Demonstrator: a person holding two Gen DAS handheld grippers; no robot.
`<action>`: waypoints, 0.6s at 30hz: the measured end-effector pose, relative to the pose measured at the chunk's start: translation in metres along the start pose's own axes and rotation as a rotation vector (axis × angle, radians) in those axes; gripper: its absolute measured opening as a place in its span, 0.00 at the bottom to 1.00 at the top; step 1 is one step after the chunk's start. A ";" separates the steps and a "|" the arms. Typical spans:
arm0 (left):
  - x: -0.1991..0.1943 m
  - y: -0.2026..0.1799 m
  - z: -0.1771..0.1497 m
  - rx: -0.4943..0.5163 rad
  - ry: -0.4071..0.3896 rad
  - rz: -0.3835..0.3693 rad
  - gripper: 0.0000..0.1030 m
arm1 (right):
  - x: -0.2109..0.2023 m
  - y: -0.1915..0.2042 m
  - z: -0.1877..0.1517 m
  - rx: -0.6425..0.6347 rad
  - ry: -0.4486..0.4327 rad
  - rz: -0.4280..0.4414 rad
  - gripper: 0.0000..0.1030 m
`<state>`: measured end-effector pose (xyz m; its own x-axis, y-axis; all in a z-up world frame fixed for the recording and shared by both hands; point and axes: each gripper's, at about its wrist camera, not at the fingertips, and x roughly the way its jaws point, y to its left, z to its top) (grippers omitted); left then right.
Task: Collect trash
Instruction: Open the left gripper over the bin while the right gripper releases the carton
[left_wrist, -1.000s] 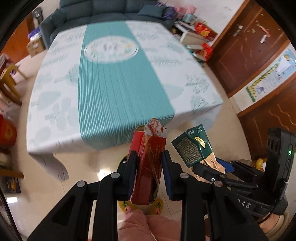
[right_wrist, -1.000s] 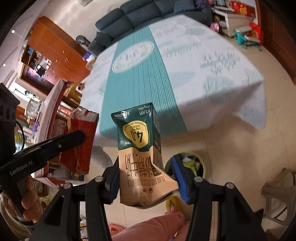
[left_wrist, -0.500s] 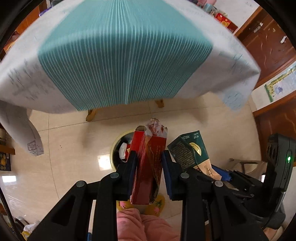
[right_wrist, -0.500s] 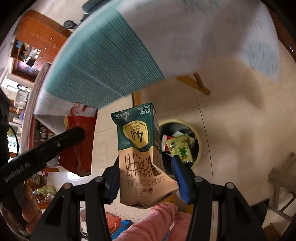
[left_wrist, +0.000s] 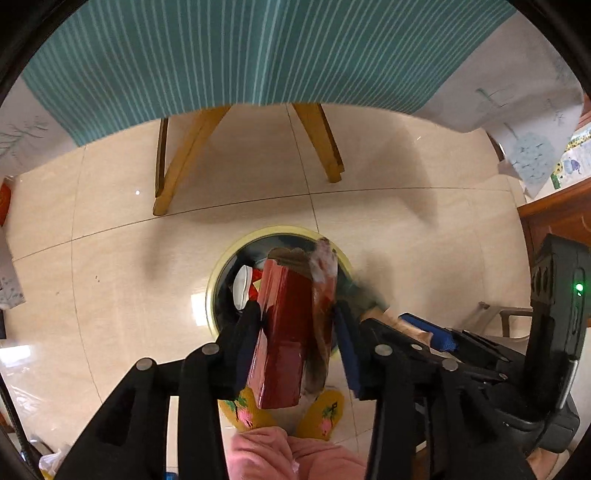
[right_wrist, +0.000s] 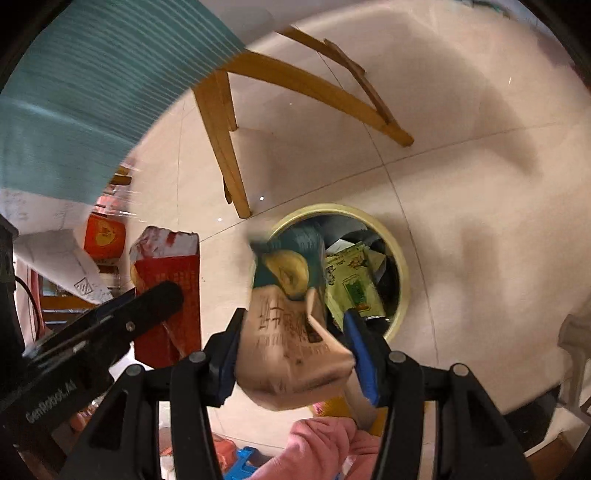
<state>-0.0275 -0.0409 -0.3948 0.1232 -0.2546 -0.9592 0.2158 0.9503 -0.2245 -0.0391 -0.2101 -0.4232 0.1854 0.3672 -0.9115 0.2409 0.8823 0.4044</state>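
Note:
A torn red carton (left_wrist: 284, 332) stands between the fingers of my left gripper (left_wrist: 297, 317), whose jaws are opening; a gap shows at the right pad and the carton is blurred and tilting. It hangs right over the round yellow-rimmed trash bin (left_wrist: 221, 273) on the floor. My right gripper (right_wrist: 293, 321) has a green and tan milk carton (right_wrist: 291, 339) between its pads, tilted and blurred, just at the near-left of the bin's rim (right_wrist: 402, 280). The bin holds wrappers and dark trash. The red carton (right_wrist: 166, 269) also shows to the left in the right wrist view.
Wooden table legs (left_wrist: 177, 162) stand beyond the bin, under the hanging teal striped tablecloth (left_wrist: 258, 48). A person's pink trouser legs (left_wrist: 295, 454) and yellow slippers (left_wrist: 325, 410) are just below the grippers. A plastic chair (left_wrist: 509, 321) is at the right. Red boxes (right_wrist: 105, 236) sit at the left.
Both grippers have dropped from above the table to just over the bin. The left jaws have widened around the red carton. The milk carton has tilted in the right gripper.

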 end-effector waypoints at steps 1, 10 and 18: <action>0.003 0.001 0.001 0.004 -0.001 0.004 0.46 | 0.008 -0.002 0.001 0.008 0.005 -0.001 0.52; 0.030 0.014 0.007 0.020 0.009 0.080 0.91 | 0.040 -0.007 0.003 0.010 0.030 0.006 0.64; 0.014 0.023 0.007 0.015 -0.024 0.118 0.98 | 0.034 -0.004 0.005 -0.020 -0.026 -0.037 0.66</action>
<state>-0.0142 -0.0241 -0.4120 0.1716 -0.1455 -0.9744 0.2125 0.9712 -0.1076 -0.0290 -0.2022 -0.4553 0.2018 0.3265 -0.9234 0.2288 0.9010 0.3685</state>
